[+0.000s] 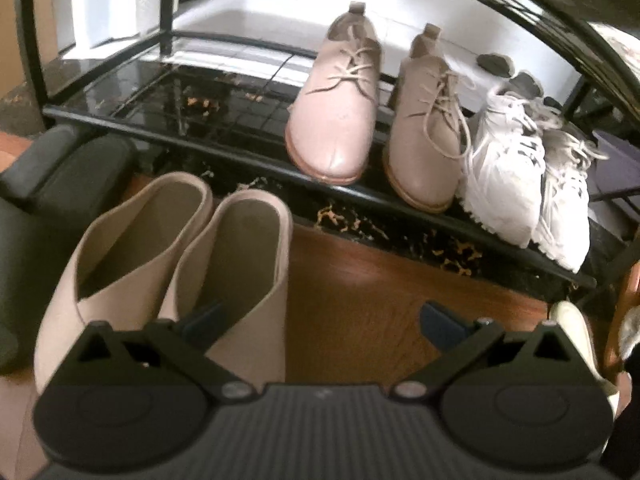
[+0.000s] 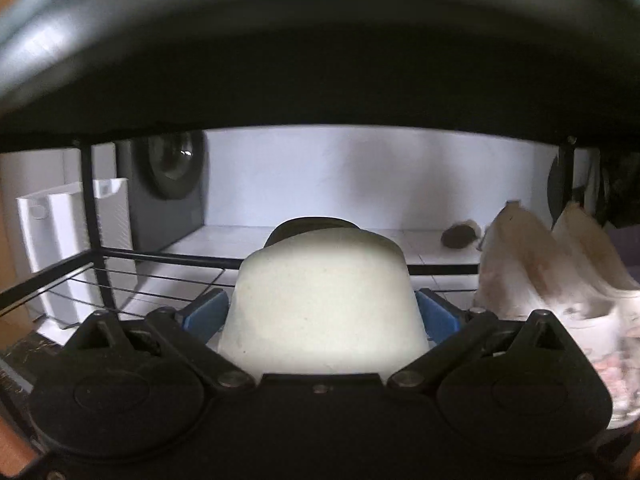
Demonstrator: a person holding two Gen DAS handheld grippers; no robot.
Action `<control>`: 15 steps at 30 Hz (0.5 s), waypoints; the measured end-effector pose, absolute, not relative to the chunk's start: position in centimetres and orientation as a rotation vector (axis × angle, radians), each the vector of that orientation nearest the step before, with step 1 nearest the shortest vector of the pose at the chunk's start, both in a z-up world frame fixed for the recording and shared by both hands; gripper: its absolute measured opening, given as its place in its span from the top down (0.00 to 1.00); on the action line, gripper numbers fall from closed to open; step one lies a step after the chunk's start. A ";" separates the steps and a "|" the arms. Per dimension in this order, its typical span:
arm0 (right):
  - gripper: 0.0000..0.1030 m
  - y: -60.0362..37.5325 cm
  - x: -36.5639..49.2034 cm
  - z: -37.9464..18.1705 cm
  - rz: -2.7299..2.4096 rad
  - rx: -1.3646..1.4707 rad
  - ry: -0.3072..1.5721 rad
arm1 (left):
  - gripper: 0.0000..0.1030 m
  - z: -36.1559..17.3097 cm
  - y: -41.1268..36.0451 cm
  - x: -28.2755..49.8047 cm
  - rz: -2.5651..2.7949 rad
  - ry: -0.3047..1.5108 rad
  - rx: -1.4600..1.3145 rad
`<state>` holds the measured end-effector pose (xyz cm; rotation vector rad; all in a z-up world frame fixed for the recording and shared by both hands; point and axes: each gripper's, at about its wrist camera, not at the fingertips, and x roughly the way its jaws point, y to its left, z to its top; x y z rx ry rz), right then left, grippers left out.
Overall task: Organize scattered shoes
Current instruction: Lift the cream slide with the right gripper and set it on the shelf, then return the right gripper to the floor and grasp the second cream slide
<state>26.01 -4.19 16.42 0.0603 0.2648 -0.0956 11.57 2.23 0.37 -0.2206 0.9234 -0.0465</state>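
- Cream shoe point(image 2: 326, 296): held between my right fingers, its rounded pale end toward the camera, level with the black shoe rack point(image 1: 360, 196).
- Pink lace-up shoes point(image 1: 340, 116): a pair upright on the rack's low shelf, toes at its front bar.
- White sneakers point(image 1: 520, 176): a pair on the same shelf, just right of the lace-ups.
- Beige slip-on mules point(image 1: 168, 264): side by side on the wooden floor in front of the rack, left of the lace-ups.

Left gripper point(image 1: 322, 320): jaws spread wide, nothing between them. Right gripper point(image 2: 322, 314): blue pads point(image 2: 206, 314) pressed against a cream shoe point(image 2: 324, 300).
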 end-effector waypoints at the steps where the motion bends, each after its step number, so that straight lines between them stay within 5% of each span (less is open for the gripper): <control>1: 0.02 -3.9 26.7 16.1 -0.108 0.066 0.271 | 0.01 0.3 2.0 11.5 -0.048 0.922 -0.203; 15: 0.00 -5.4 25.5 14.9 -0.011 0.170 0.331 | 0.01 0.2 2.1 12.0 -0.055 0.924 -0.202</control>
